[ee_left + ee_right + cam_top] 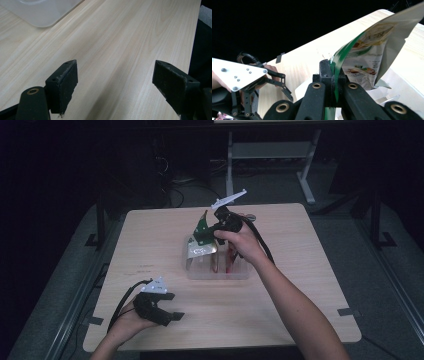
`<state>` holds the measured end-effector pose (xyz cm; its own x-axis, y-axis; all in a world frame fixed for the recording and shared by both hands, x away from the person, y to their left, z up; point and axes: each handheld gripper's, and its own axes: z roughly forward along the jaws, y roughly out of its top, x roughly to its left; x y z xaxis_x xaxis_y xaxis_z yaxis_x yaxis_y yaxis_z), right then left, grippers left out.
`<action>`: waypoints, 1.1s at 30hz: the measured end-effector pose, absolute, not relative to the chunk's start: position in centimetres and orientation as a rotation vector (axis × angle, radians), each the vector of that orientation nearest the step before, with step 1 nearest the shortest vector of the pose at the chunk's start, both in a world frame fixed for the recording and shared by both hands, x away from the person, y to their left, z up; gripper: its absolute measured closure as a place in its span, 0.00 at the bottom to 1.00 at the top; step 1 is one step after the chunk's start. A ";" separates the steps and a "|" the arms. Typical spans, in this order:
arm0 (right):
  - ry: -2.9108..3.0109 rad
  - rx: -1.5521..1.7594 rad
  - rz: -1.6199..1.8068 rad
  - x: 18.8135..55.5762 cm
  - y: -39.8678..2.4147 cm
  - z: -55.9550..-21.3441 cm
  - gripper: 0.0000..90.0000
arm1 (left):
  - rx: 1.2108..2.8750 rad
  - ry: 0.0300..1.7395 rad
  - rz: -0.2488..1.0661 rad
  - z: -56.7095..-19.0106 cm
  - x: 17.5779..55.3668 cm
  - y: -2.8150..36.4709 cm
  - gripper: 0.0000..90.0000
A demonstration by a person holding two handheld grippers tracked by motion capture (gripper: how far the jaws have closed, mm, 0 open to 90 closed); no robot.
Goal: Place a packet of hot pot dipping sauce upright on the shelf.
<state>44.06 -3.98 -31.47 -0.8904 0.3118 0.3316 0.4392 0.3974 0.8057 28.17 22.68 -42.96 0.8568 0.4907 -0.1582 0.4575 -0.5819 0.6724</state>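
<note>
The right gripper (333, 82) is clamped on the green edge of a snack packet (367, 55), its jaws pressed together on the foil. The packet is a flat, glossy pouch: green along the pinched edge, white and printed with food pictures on the face, silver on the inside where it curls. In the high view the packet (202, 236) hangs from the right gripper (214, 231) above the left end of a clear plastic bin (220, 272), partly inside it. Its long axis runs steeply up and down, tilted a little, with the green end uppermost and the silver end down in the bin. Red items stand in the bin just beside it.

The left gripper (172, 306) rests near the table's (290, 285) front-left corner, jaws spread wide with nothing between them; only bare wood lies under it (115, 82). It sits well apart from the bin, with open tabletop between and to the right.
</note>
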 end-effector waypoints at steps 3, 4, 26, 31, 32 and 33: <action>-2.527 -0.692 -1.498 44.6 -3.7 -31.9 1.00 | 2.280 0.690 0.051 -43.1 28.2 22.6 0.22; -2.526 -0.696 -1.488 44.7 -3.6 -32.0 1.00 | 2.278 0.692 0.048 -43.1 28.2 22.6 0.22; -2.623 -0.775 -1.321 45.7 -1.0 -34.6 1.00 | 2.292 0.677 0.027 -43.3 28.2 22.4 0.22; -2.635 -0.788 -1.327 45.7 -1.0 -34.5 0.97 | 2.291 0.678 0.026 -43.3 28.3 22.4 0.22; -2.640 -0.794 -1.325 45.7 -1.0 -34.5 0.96 | 2.289 0.679 0.026 -43.3 28.3 22.3 0.22; -2.641 -0.796 -1.327 45.7 -1.0 -34.5 0.95 | 2.289 0.679 0.025 -43.4 28.3 22.3 0.22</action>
<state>45.73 -1.04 -34.47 -0.8618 0.4132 0.2943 0.4827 0.4895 0.7262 28.30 22.32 -43.36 0.8602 0.4782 -0.1775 0.4640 -0.5892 0.6614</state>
